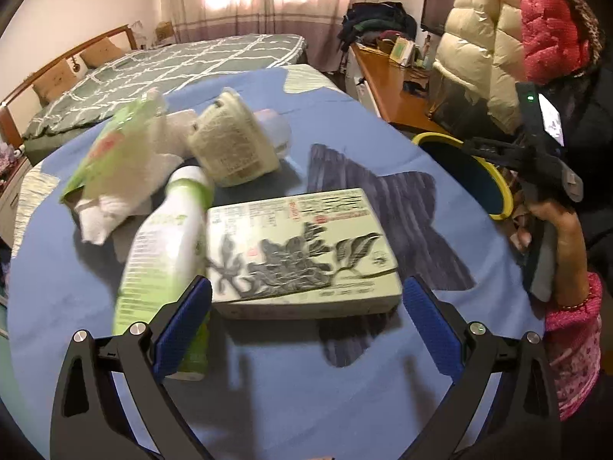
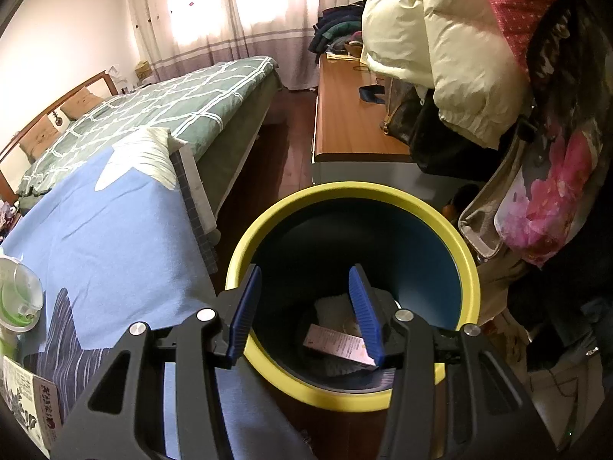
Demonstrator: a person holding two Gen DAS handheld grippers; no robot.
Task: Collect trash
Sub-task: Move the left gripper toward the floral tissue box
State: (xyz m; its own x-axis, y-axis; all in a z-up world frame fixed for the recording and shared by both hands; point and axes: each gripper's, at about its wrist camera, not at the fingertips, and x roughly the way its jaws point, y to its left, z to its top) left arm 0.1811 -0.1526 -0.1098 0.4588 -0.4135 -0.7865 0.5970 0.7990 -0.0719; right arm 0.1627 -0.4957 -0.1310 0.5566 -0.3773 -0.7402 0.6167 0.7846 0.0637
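A bedroom's blue-clothed table (image 1: 268, 383) bears trash; both the left hand-held gripper (image 1: 306, 318) and right hand-held gripper (image 2: 306, 314) gape empty.

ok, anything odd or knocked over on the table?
Yes: the white-and-green bottle lies on its side against the flat green box, and the beige tub behind is tipped over among crumpled tissue. No spill is visible.

On the blue cloth-covered table (image 1: 268, 383), your flat printed cardboard box (image 1: 302, 253) lies right of the white plastic bottle (image 1: 164, 245); the yellow-rimmed round bin (image 2: 469, 268) stands beyond the table's right edge.
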